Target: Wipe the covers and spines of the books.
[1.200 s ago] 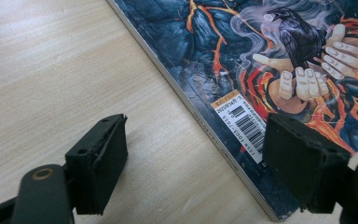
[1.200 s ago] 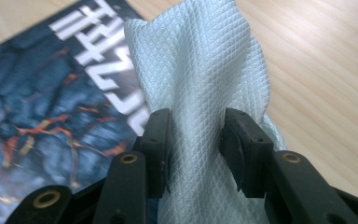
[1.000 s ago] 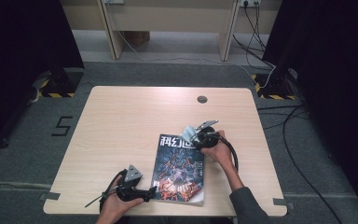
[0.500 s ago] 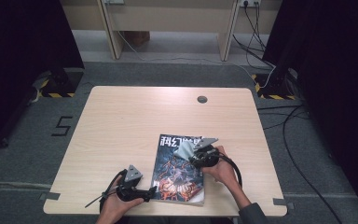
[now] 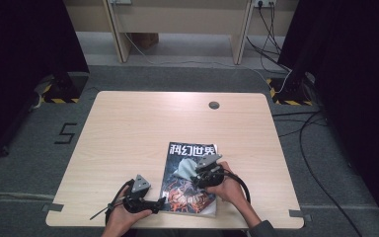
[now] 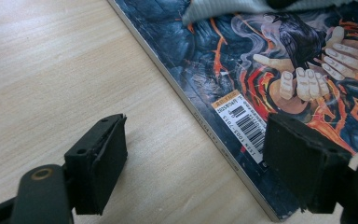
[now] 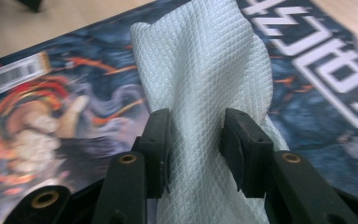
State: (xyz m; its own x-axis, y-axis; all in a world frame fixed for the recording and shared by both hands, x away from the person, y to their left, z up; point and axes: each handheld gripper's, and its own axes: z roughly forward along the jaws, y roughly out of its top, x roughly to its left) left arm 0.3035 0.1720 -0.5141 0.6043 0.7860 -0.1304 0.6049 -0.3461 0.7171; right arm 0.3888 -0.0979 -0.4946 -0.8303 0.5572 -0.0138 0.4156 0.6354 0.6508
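Observation:
A magazine (image 5: 192,150) with a dark illustrated cover lies near the table's front edge. My right gripper (image 5: 197,174) rests on its middle, shut on a bunched white quilted cloth (image 5: 184,168). In the right gripper view the pads (image 7: 161,140) pinch the cloth (image 7: 200,60) against the cover (image 7: 331,70). My left gripper (image 5: 159,201) sits at the magazine's lower left corner. In the left gripper view it stands open (image 6: 193,163), one jaw over bare wood and the other over the cover's edge (image 6: 242,116) by the barcode, with nothing gripped.
The wooden table (image 5: 128,128) has a round cable hole (image 5: 213,104) at the back. Grey floor surrounds it, with cables (image 5: 306,133) on the right and a desk frame (image 5: 177,19) behind. Dark curtains stand on both sides.
My right gripper has dragged the cloth down the magazine cover toward the person, from near the title to the middle. The left gripper has stayed put.

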